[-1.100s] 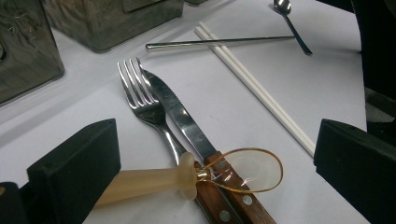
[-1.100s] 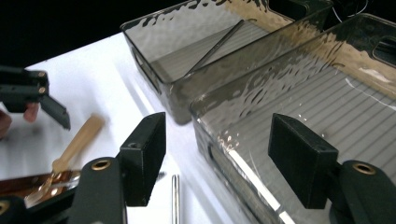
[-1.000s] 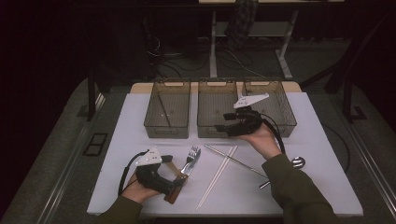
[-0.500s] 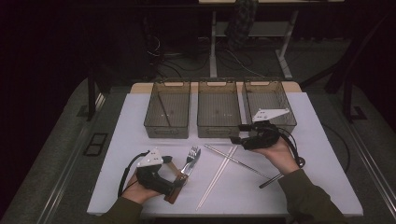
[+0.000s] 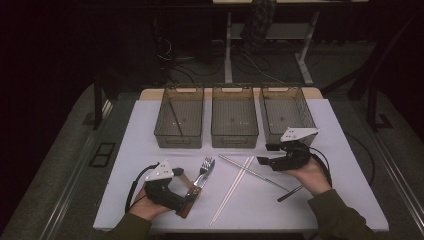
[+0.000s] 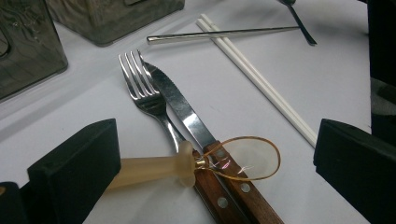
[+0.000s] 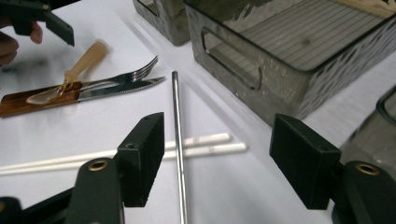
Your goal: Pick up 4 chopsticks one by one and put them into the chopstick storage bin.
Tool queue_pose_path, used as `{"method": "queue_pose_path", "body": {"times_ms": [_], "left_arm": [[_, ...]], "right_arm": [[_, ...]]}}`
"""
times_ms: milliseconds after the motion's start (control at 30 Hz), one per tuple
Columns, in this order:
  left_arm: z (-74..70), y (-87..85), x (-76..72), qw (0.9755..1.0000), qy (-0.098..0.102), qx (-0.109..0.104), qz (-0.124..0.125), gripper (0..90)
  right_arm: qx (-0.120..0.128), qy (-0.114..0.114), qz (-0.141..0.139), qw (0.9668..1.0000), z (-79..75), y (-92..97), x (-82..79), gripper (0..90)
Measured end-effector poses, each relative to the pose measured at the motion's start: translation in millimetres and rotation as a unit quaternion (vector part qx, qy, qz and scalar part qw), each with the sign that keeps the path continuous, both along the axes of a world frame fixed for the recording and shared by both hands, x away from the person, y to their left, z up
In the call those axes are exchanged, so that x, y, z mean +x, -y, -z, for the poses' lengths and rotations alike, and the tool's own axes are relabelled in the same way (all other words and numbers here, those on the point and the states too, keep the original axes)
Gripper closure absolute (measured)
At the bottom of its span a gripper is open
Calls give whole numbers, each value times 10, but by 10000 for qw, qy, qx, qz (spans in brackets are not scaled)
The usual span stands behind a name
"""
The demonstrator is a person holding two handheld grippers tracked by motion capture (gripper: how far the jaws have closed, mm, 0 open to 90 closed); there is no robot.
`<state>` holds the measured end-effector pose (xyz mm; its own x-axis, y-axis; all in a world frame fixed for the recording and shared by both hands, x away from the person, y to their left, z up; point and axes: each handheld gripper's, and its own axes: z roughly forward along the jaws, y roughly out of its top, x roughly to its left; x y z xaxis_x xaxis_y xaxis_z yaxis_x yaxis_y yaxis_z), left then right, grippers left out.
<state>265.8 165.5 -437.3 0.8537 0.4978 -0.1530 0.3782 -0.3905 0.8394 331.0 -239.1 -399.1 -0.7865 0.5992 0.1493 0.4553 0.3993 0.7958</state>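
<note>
The right gripper (image 5: 263, 154) hangs low over the white table (image 5: 340, 165), just in front of the rightmost of three smoky plastic bins (image 5: 286, 112), its jaws spread with nothing pinched between them; in the right gripper view the metal chopstick (image 7: 177, 140) runs up through the gap between the two black jaws, touching neither, and crosses over the pair of white chopsticks (image 7: 140, 151) lying flat beneath it; in the high view the same metal chopstick (image 5: 252, 172) lies slantwise across the white chopsticks (image 5: 232, 189) near the table's middle, with a dark spoon (image 5: 291, 193) just beside the right hand. The left gripper (image 5: 184, 186) rests at the near left of the table, jaws wide apart; between them, in the left gripper view, lies a clear amber spoon (image 6: 187, 163) with a pale handle, its bowl resting on the wooden handle of a knife (image 6: 201, 140); a steel fork (image 6: 147, 95) lies touching the knife's blade, tines pointing towards the bins; the pale handle sits close against one jaw, though whether it touches I cannot tell.
</note>
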Motion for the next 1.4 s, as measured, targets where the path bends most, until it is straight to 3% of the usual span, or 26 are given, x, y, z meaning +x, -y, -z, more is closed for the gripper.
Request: {"method": "queue_pose_path", "body": {"times_ms": [300, 600, 967, 1400], "left_arm": [[-25, -20, -11, 10000, 48, -27, -19, 0], [-29, -12, -7, 10000, 63, -28, 25, 0], [23, -35, 44, 9999, 28, -62, -82, 0], [39, 10, 51, 10000, -6, -17, -58, 0]], "right_arm": [[-182, -121, -191, 9996, 163, 60, -183, 463], [-528, -331, -405, 9972, 320, -63, -152, 578], [-843, -287, -540, 9946, 436, -200, -124, 700], [-1093, -146, -555, 9923, 463, -242, -138, 739]]}}
